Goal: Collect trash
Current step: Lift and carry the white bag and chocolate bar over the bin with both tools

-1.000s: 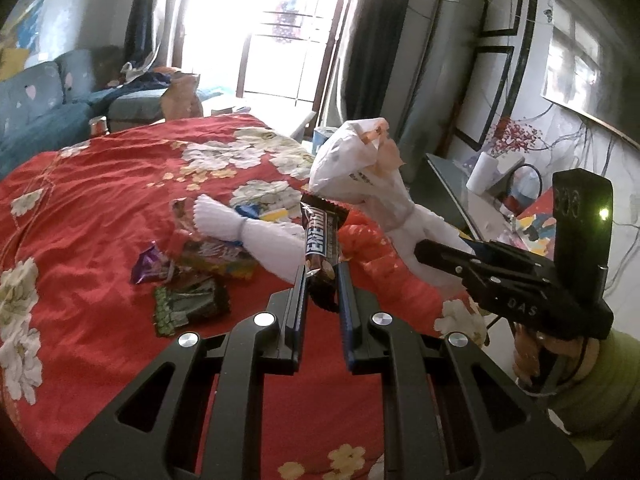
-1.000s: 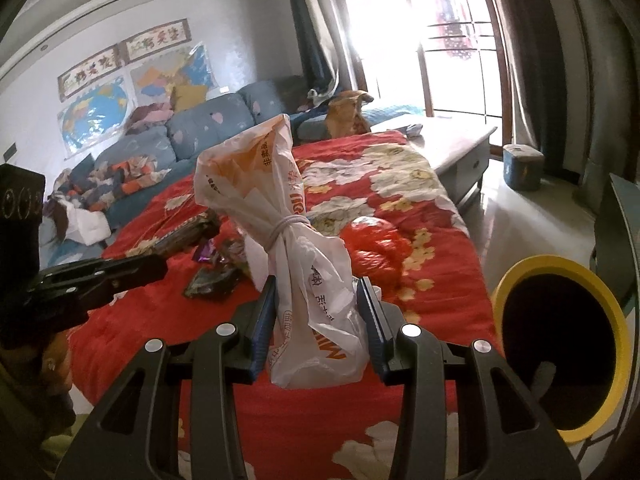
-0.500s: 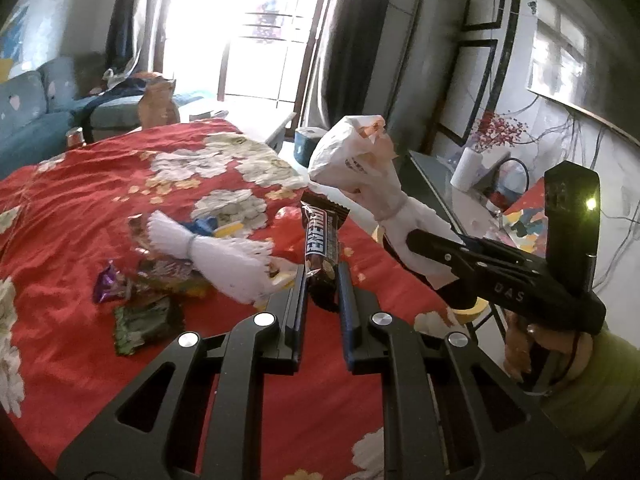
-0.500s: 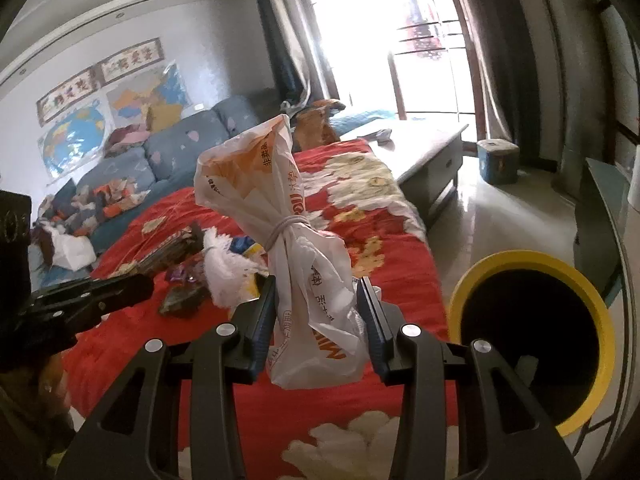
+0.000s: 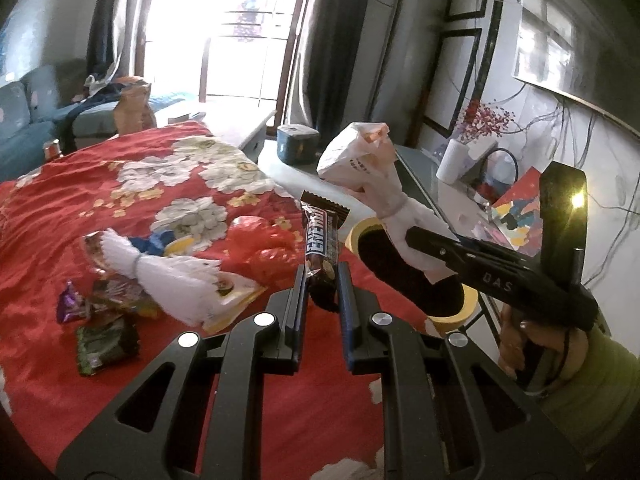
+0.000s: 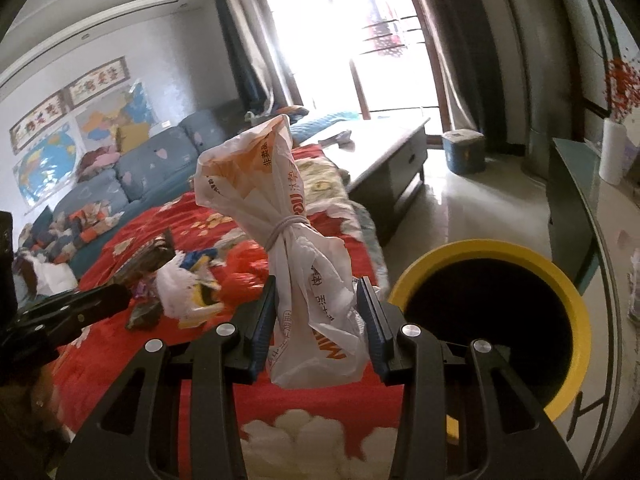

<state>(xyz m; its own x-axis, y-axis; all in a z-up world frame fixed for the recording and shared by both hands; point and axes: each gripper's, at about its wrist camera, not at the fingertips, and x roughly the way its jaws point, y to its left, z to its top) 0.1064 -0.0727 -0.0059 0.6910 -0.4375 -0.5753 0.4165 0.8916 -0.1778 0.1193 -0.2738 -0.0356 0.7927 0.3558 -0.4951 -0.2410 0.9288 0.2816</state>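
Left gripper (image 5: pixel 322 286) clamped on a candy bar wrapper (image 5: pixel 320 240), upright above the red bedspread's (image 5: pixel 60 208) edge. Right gripper (image 6: pixel 316 316) closed on a tied white bag (image 6: pixel 296 264), just beside the yellow-rimmed bin (image 6: pixel 560 280). More wrappers (image 5: pixel 104 336) lie on the bedspread's left part.

Left gripper (image 5: pixel 322 280) clamps the bar (image 5: pixel 320 240), upright above the bed (image 5: pixel 48 216). Right gripper (image 6: pixel 318 312) clamps the tied bag (image 6: pixel 296 264), held above the bed edge, left of the bin (image 6: pixel 490 320). Wrappers (image 5: pixel 104 336) and a second bag (image 5: pixel 172 280) lie on the bed, left of the bar. Sofa (image 6: pixel 136 172) behind the bed.
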